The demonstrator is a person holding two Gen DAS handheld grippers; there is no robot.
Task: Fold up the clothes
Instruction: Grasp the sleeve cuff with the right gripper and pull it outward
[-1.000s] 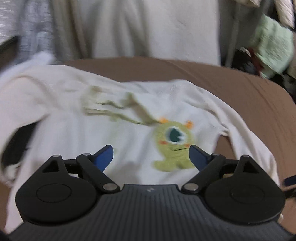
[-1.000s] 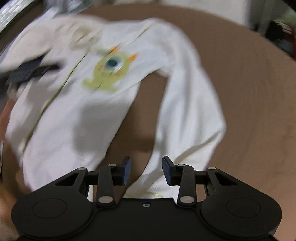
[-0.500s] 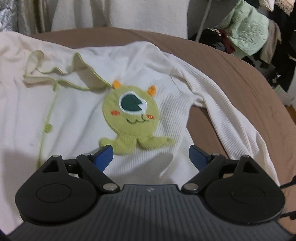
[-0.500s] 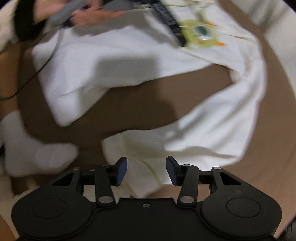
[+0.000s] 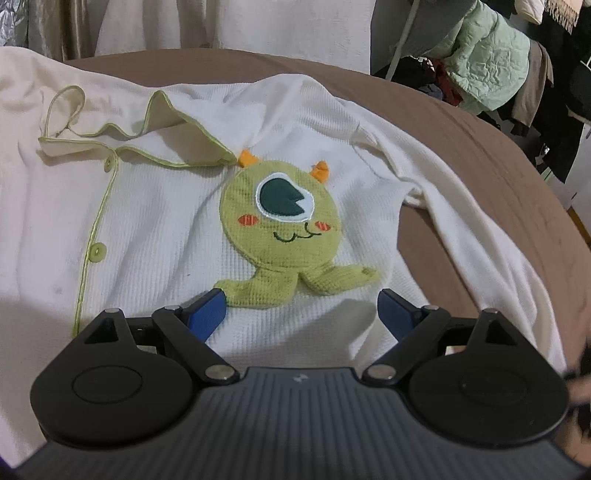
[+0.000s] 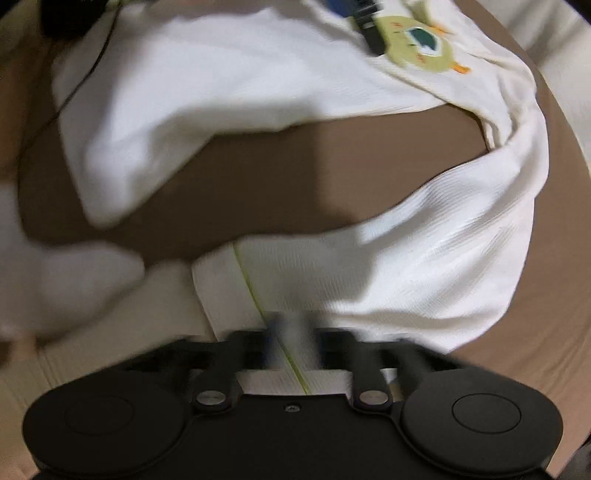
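Across the brown bed cover, a white waffle-knit pyjama top with a green one-eyed monster patch is lying spread out. Behind it, pale curtains and a quilted mint jacket are hanging. Over the patch the left gripper is hovering wide open, while the right gripper is pinching the sleeve's green-piped cuff.
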